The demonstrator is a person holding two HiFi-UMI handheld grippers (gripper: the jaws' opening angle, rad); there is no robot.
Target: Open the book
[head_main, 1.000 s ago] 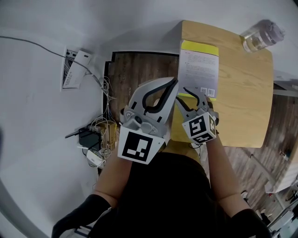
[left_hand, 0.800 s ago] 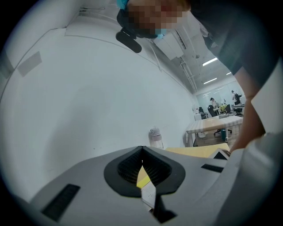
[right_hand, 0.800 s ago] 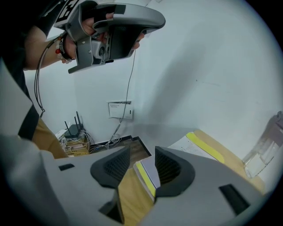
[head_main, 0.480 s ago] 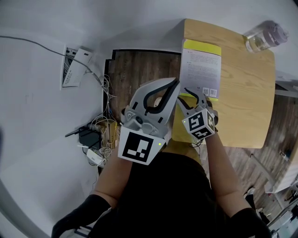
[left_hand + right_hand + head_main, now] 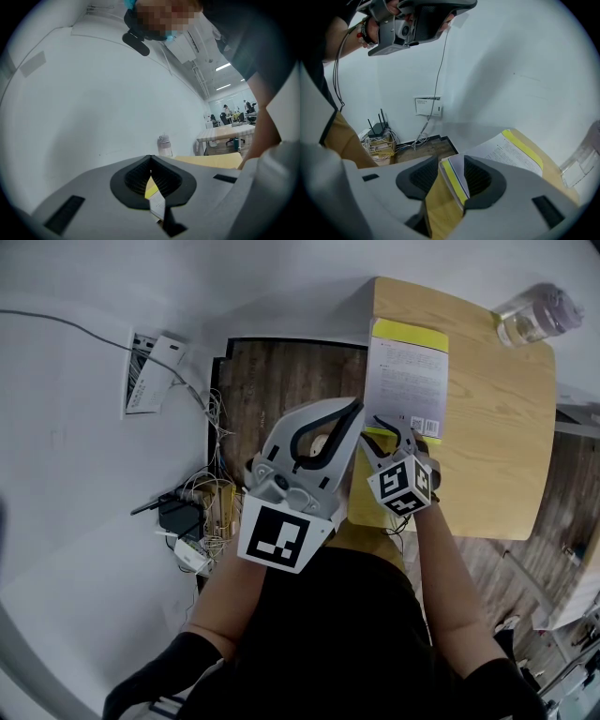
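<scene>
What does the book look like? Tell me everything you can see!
The book is thin and closed, lying flat near the left edge of the wooden table. Its cover is white with small print and a yellow band along the far end. The open jaws of the right gripper straddle its near corner.

The light wooden tabletop (image 5: 492, 437) carries two things. A book (image 5: 407, 381) with a pale cover and a yellow band at its 12 o'clock end lies along the tabletop's 9 o'clock edge. A clear bottle (image 5: 531, 315) stands upright at the 1 o'clock corner, well apart from it.
</scene>
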